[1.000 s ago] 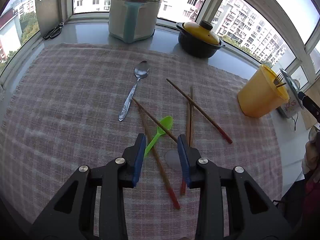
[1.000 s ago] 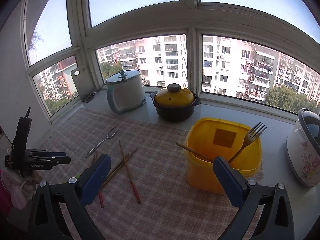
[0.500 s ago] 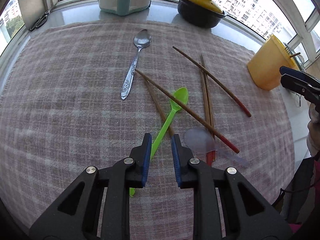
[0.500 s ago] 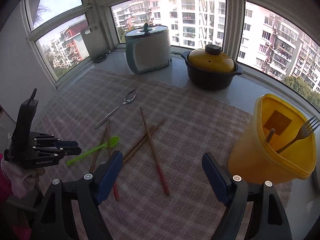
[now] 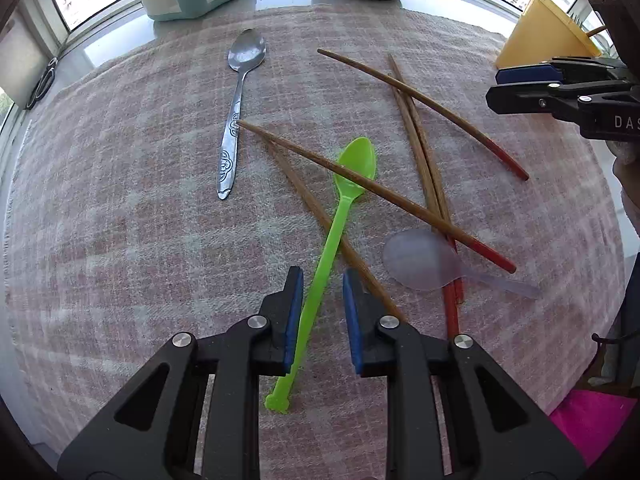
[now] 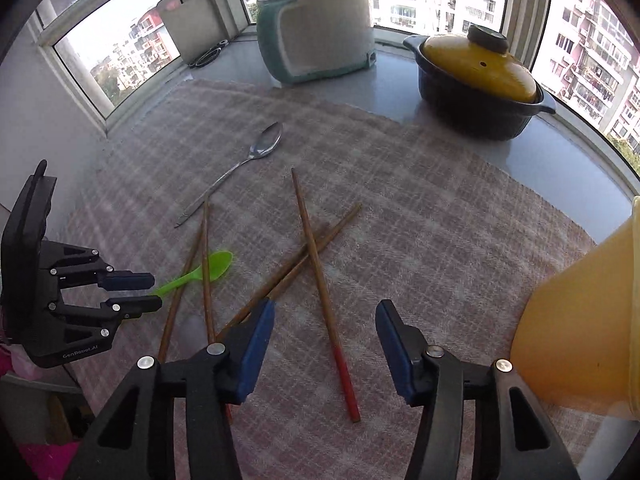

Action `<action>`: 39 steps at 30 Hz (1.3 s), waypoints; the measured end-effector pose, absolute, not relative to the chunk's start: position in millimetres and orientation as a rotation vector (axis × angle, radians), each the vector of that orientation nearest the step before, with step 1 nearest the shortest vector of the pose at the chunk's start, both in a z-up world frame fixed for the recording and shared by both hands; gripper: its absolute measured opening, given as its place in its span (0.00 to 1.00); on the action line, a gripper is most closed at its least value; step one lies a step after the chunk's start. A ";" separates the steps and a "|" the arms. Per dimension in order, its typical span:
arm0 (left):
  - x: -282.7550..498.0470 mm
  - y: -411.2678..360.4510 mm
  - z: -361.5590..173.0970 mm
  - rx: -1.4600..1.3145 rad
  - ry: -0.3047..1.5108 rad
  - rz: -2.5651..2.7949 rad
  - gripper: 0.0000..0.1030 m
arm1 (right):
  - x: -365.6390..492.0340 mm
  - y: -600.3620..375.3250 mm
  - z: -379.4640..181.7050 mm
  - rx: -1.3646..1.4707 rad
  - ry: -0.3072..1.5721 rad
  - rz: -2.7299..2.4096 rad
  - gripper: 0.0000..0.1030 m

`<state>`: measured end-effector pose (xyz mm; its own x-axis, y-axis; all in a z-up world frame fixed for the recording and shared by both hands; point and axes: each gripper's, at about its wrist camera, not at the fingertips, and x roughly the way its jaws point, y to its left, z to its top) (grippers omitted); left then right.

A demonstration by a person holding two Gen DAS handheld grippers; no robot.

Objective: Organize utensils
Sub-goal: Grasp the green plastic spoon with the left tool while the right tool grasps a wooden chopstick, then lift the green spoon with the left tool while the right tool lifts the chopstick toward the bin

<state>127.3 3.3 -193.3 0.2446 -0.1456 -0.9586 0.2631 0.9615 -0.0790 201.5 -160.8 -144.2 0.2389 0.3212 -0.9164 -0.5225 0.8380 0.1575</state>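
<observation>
A green plastic spoon (image 5: pixel 344 204) lies on the checked cloth (image 5: pixel 120 220), with a chopstick (image 5: pixel 372 190) across its bowl. My left gripper (image 5: pixel 320 280) is low over the cloth, jaws narrowly open on either side of the spoon's handle, not closed on it. A metal spoon (image 5: pixel 238 100), several red-tipped chopsticks (image 5: pixel 420 148) and a clear plastic spoon (image 5: pixel 420 260) lie around it. My right gripper (image 6: pixel 324 320) is wide open and empty above one red-tipped chopstick (image 6: pixel 320 272). The yellow utensil tub (image 6: pixel 580 328) stands at its right. The green spoon also shows in the right wrist view (image 6: pixel 200 268).
A teal and white cooker (image 6: pixel 316 28) and a dark pot with a yellow lid (image 6: pixel 476 76) stand on the sill behind the cloth. Scissors (image 5: pixel 42 84) and a cutting board (image 6: pixel 192 24) are at the far left corner.
My left gripper has come down and forward so its jaws now straddle the green spoon's handle. My right gripper has dropped low over the cloth and chopsticks, away from the tub's top.
</observation>
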 end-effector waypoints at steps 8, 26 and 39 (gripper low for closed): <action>134.5 4.4 -202.2 0.097 1.308 -0.285 0.19 | 218.2 -144.1 -169.2 -0.269 1.260 0.582 0.39; 133.2 12.3 -203.5 0.036 1.292 -0.261 0.05 | 232.2 -115.0 -195.5 -0.371 1.306 0.588 0.13; 114.0 29.6 -190.8 -0.123 1.240 -0.210 0.04 | 225.2 -128.0 -190.7 -0.317 1.296 0.565 0.04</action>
<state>114.0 29.6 -190.8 0.3087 -0.2253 -0.9241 0.0916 0.9741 -0.2069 225.2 -128.0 -190.7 0.1633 0.2151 -0.9629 -0.5587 0.8245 0.0894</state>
